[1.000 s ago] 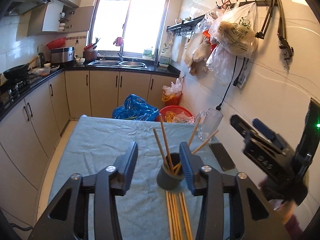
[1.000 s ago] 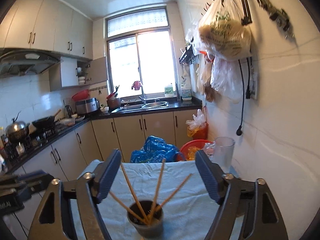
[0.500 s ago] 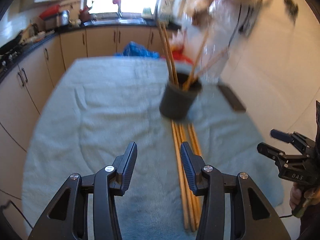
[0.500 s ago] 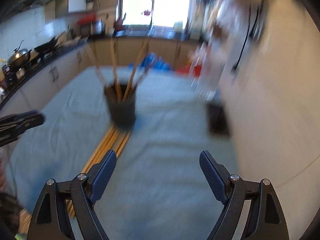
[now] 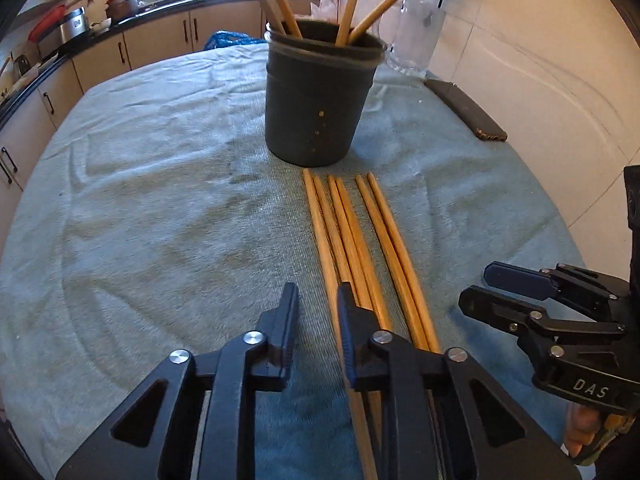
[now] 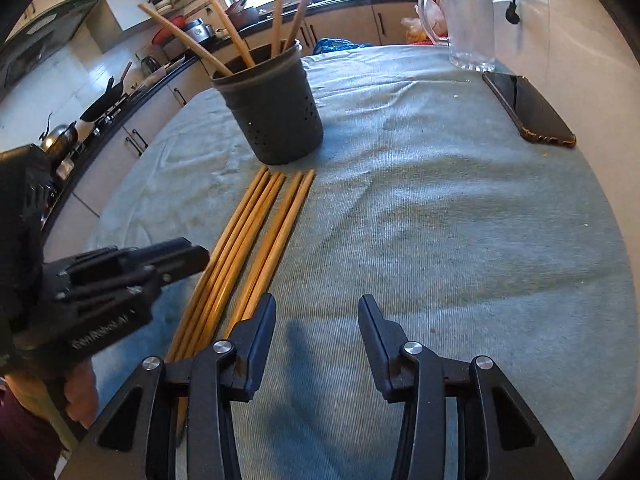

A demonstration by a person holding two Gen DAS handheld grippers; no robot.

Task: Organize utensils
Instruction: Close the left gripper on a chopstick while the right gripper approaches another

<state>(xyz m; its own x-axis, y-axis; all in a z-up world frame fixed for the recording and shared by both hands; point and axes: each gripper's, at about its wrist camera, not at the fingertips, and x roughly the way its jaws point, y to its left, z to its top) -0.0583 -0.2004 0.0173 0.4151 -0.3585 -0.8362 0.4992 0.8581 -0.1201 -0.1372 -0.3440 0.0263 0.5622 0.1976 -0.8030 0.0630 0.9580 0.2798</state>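
Left gripper (image 5: 318,312) nearer: jaws part-open, empty, low over leftmost of six chopsticks (image 5: 352,236). Sticks lie flat on cloth (image 5: 140,200), long axis pointing ahead to holder (image 5: 318,100). Right gripper (image 6: 316,324) wide open, empty, just right of row.

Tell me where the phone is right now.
The phone lies flat on the blue-green towel at the table's far right edge by the tiled wall, just in front of the glass pitcher and right of the dark utensil holder.

left wrist: low, forward | right wrist: low, forward | shared: holder (image 5: 318,96) (image 6: 272,108)
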